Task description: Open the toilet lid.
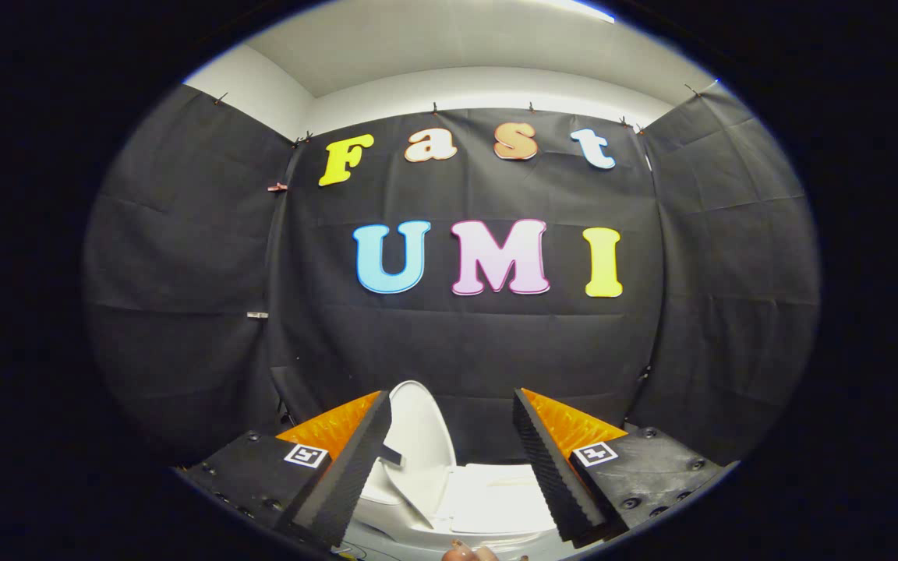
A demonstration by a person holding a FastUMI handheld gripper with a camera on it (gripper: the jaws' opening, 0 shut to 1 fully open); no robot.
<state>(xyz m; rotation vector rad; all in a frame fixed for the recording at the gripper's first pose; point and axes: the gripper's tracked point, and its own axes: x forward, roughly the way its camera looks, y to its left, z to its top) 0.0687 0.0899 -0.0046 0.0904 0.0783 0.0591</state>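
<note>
A white toilet (488,499) sits low down between my fingers and just beyond them. Its oval lid (422,436) stands raised, tilted up on edge beside the left finger (355,460). A small dark tab (391,455) sticks out from the lid's edge, close to that finger. To the right of the lid lies a flat white rectangular part of the toilet (496,487), reaching toward the right finger (546,460). My gripper (451,394) is open, its fingers spread wide with nothing pressed between them. I cannot tell whether the left finger touches the lid.
Black cloth walls (464,343) close in the booth behind and on both sides of the toilet. A white wall and ceiling (449,54) show above the cloth. A bit of a person's hand (464,553) shows below the toilet.
</note>
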